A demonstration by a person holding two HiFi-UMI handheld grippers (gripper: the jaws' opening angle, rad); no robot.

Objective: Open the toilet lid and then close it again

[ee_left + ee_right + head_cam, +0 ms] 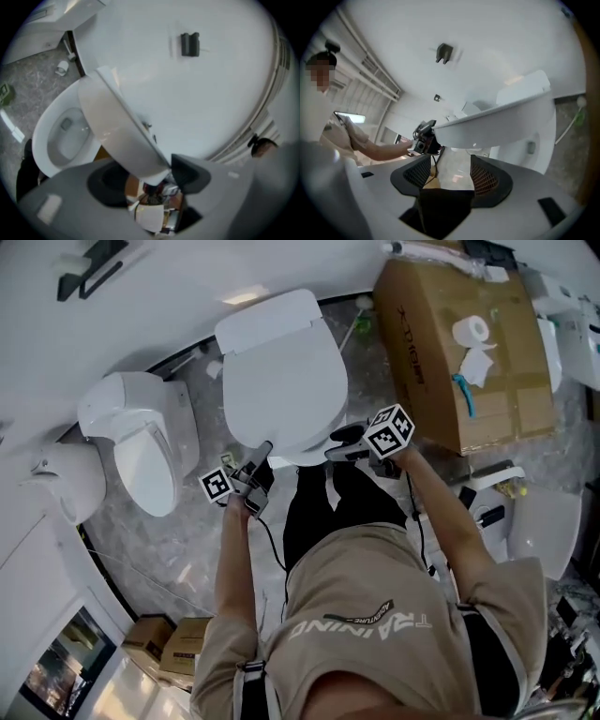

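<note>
Left of centre, on the grey marbled floor [183, 545], sits a second white ceramic toilet [141, 451]. Beside it, the left gripper [262, 456] has its jaws loosely apart around the front rim of the white oval plastic toilet lid [281, 381], which is tilted partly up. The right gripper [336, 442] is spread wide just under the rim, empty.

The toilet lid [281, 381] lies just before the person, with the left claw [261, 454] at its front-left edge and the right claw [336, 444] at its front-right. A second toilet [141, 446] stands left of it, a cardboard box [459, 352] right, with a toilet paper roll [472, 331] on the box.
</note>
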